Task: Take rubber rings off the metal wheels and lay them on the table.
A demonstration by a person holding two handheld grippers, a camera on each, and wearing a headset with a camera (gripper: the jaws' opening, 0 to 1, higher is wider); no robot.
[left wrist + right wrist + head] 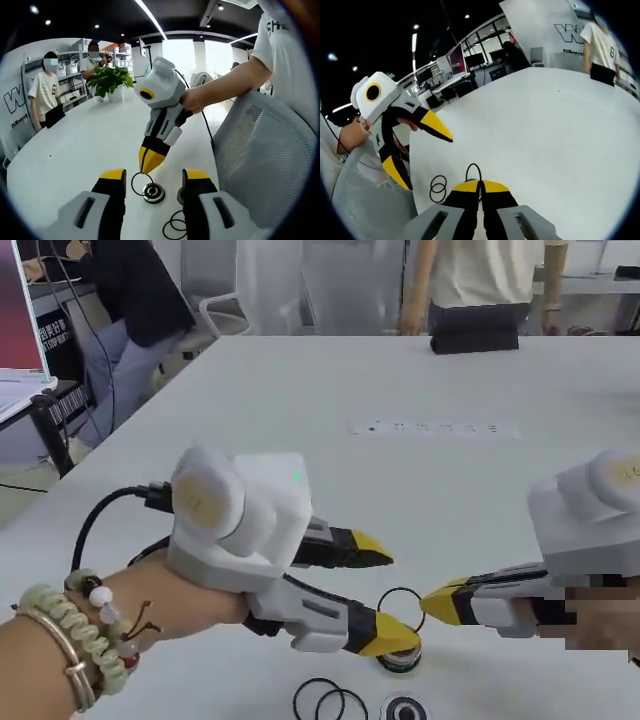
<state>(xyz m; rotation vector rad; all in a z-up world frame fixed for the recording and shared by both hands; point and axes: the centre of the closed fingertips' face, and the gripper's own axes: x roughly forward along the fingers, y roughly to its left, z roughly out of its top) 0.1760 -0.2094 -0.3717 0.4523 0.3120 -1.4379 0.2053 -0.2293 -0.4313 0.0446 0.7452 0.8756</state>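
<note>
My right gripper (432,600) comes in from the right, shut on a black rubber ring (400,601) and holding it just above the table. In the right gripper view the ring (473,171) sticks out past the closed yellow tips of that gripper (480,185). My left gripper (395,595) stands open, its lower jaw over a metal wheel (401,659). In the left gripper view this wheel (153,193) lies between the open jaws, with the held ring (137,183) beside it. A second wheel (404,708) lies at the front edge of the view. Two loose rings (330,703) lie flat on the table.
A white table (420,490) stretches ahead, with a flush socket strip (435,427) in its middle and a black object (474,340) at the far edge. People stand or sit around the table. A potted plant (110,80) and a mesh chair (260,150) appear in the left gripper view.
</note>
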